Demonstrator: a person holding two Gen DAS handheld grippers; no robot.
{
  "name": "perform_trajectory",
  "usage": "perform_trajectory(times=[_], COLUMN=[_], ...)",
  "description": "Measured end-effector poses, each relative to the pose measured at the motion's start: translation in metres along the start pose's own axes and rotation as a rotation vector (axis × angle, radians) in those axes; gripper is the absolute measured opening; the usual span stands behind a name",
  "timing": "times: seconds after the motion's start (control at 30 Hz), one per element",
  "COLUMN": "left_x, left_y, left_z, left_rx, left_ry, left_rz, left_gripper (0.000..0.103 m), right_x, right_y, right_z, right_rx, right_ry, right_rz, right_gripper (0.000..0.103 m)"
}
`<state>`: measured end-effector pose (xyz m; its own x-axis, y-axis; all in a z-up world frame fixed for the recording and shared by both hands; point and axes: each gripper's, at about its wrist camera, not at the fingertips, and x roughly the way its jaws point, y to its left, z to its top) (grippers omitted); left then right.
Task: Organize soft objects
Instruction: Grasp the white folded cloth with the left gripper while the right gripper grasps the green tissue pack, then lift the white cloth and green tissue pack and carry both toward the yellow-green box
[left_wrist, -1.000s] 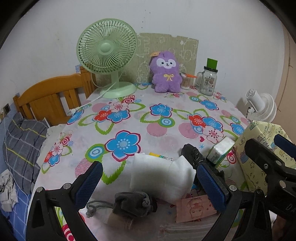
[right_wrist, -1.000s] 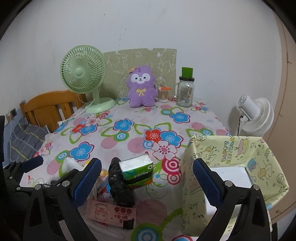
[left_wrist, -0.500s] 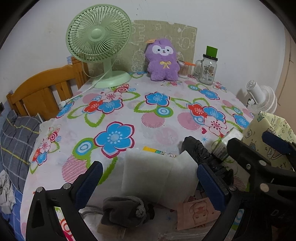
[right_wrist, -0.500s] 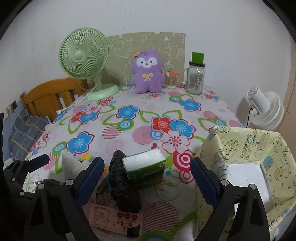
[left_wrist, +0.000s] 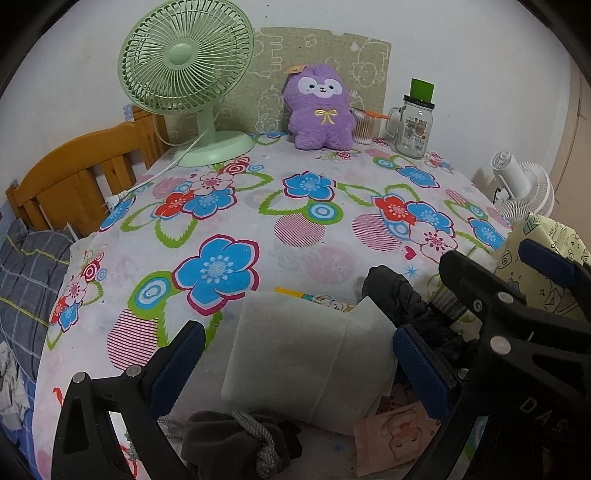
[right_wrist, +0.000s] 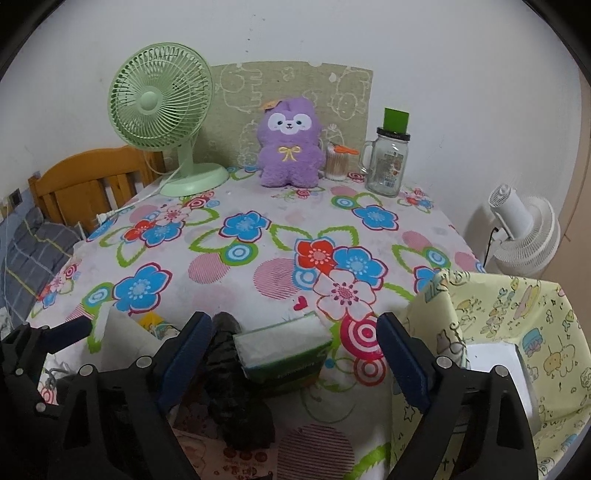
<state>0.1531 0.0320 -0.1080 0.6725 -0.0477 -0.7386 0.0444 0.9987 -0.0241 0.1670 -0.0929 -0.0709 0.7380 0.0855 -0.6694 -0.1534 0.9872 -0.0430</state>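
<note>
1. Desk (right_wrist: 258, 295): white cloth printed with blue, red and pink flowers; plain white wall behind it.
2. Back row, left to right: green fan (right_wrist: 160, 99), purple plush (right_wrist: 290, 144) sitting upright against a patterned board, cotton-swab holder (right_wrist: 336, 162), glass jar (right_wrist: 388, 166) with a green cap.
3. Room: wooden bed frame (left_wrist: 74, 177) and plaid bedding (left_wrist: 26, 273) left of the desk; white floor fan (right_wrist: 524, 232) off the right edge.
4. Left tongs (left_wrist: 295, 354): apart, straddling a white foam pad (left_wrist: 295, 354) at the near edge; pads not pressing it.
5. Right tongs (right_wrist: 295, 354): wide but closing, green tissue pack (right_wrist: 284, 354) between them, not yet gripped.
6. Black bundle (right_wrist: 229, 373) lies just left of the tissue pack.
7. Left view only: grey drawstring pouch (left_wrist: 236, 439) in front of the foam pad; pink packet (left_wrist: 395, 435) to its right.
8. Right view only: inside of the yellow cartoon-print bin (right_wrist: 517, 332), standing at the desk's right side, with a white item at its bottom.
</note>
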Motion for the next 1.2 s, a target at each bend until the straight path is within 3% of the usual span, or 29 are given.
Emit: perform_trajectory(times=[0.23,0.4,0.5,0.63,0.8,1.2], left_x=[0.002,0.005,0.007,0.010,0.008,-0.004], left_y=[0.001,0.001,0.001,-0.001,-0.003,-0.002], left_z=[0.000,-0.001,-0.002,-0.003,-0.005,-0.004], left_rx=[0.002,0.004,0.007,0.011,0.017,0.008], left_ry=[0.004,0.009,0.013,0.024,0.022,-0.007], left_rz=[-0.005,-0.010,-0.014,-0.030,-0.034,-0.020], left_gripper=[0.103,0.102,0.099,0.090,0.083,0.075], right_x=[0.006,0.020,0.025,0.033,0.032,0.014], right_y=[0.005,0.002,-0.001,-0.003,-0.004,-0.009], right_z=[0.000,-0.004,-0.007,-0.011,-0.013,-0.011], right_rx=[-0.018,0.021,0.034,0.056,0.061,0.081], right_ry=[0.010,0.078,0.095,0.130,0.128,0.089], right_rz=[0.015,0.047,0.042,0.066,0.072,0.066], right_gripper=[0.085,0.078,0.076,0.060,0.055,0.053])
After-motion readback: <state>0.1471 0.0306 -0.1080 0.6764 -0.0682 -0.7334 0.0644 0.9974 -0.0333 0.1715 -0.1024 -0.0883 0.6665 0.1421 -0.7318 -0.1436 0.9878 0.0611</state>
